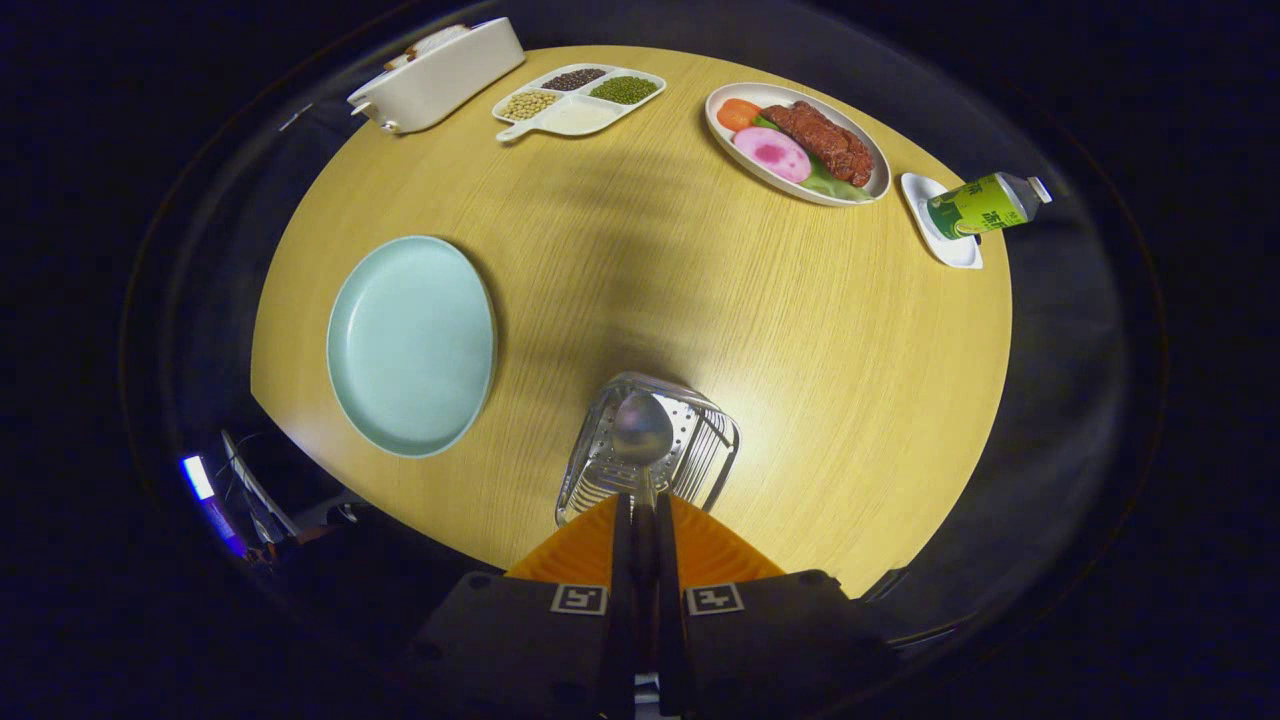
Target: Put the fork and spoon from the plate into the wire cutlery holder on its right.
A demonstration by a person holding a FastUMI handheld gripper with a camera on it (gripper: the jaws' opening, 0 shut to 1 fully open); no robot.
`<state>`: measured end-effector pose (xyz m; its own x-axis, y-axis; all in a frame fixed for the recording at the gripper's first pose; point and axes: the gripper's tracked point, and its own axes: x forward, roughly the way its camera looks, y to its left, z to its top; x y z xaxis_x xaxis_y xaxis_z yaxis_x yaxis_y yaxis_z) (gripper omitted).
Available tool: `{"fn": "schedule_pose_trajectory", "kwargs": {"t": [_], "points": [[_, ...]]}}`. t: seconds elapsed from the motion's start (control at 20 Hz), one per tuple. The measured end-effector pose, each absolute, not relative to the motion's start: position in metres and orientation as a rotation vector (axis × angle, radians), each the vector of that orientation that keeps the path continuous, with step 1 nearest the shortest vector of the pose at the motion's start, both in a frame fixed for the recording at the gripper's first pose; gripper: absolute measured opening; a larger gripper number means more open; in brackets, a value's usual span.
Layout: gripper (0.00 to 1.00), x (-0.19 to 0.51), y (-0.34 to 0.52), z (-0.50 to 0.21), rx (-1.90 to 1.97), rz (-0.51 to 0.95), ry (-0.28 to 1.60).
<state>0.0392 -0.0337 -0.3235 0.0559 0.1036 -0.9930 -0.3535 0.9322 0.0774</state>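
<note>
Round wooden table, gripper clamped on spoon above wire cutlery holder beside plate.

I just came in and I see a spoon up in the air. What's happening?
A person's hand-held gripper is shut on a spoon, holding its bowl right above the wire cutlery holder. The light blue plate beside the holder has nothing on it. It looks like a fork handle already leans inside the holder.
</note>
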Motion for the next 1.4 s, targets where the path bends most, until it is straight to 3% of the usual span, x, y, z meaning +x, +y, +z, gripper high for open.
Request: {"fn": "schedule_pose_trajectory", "kwargs": {"t": [0.05, 0.1, 0.3, 0.8, 1.4], "points": [[0.17, 0.042, -0.034, -0.323, -0.200, 0.344, 1.471], [0.27, 0.046, -0.036, -0.323, -0.192, 0.334, 1.456], [1.00, 0.056, -0.039, -0.302, -0.106, 0.302, 1.342], [0.99, 0.077, -0.082, -0.210, -0.050, 0.125, 0.866], [0.99, 0.052, -0.124, -0.075, -0.019, 0.059, 0.231]]}}
